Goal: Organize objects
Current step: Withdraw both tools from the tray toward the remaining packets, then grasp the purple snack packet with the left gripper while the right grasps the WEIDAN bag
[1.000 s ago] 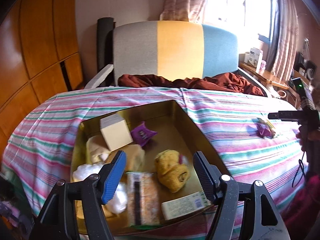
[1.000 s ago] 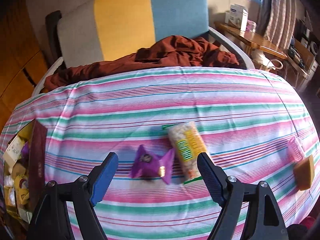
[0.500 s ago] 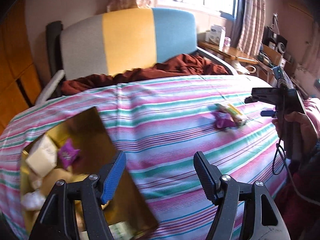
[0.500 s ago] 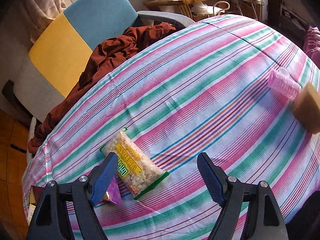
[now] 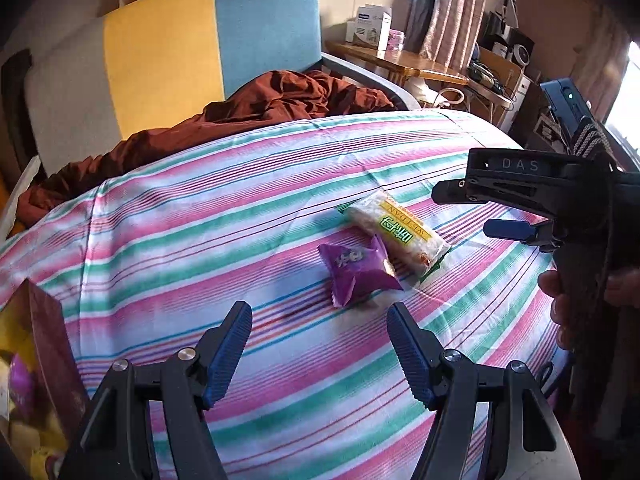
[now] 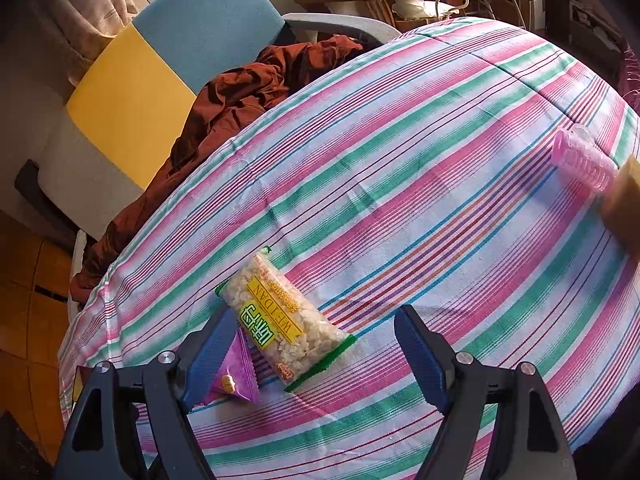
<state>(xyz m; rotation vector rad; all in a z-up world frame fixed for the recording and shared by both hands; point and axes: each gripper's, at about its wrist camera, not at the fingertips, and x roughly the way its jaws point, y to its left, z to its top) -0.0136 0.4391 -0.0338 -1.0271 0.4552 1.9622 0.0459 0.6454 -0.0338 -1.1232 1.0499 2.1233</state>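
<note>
Left gripper point(image 5: 320, 340) gaping wide near purple packet point(image 5: 356, 270), only right view showing pink roller point(image 6: 582, 162) at tablecloth point(image 6: 400, 184) edge, right gripper point(image 6: 316, 354) spreading wide above snack bag point(image 6: 284, 322)

Candy pouch point(image 5: 358, 270) touching snack packet point(image 5: 396, 230) on tablecloth point(image 5: 200, 216), box point(image 5: 44, 344) far left.

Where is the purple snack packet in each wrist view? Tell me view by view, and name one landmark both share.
Left wrist view: the purple snack packet lies right of centre on the striped cloth, ahead of the open left gripper.
Right wrist view: low left, partly hidden behind the right gripper finger.
Shared landmark: the yellow-labelled puffed snack bag touching it.
</note>
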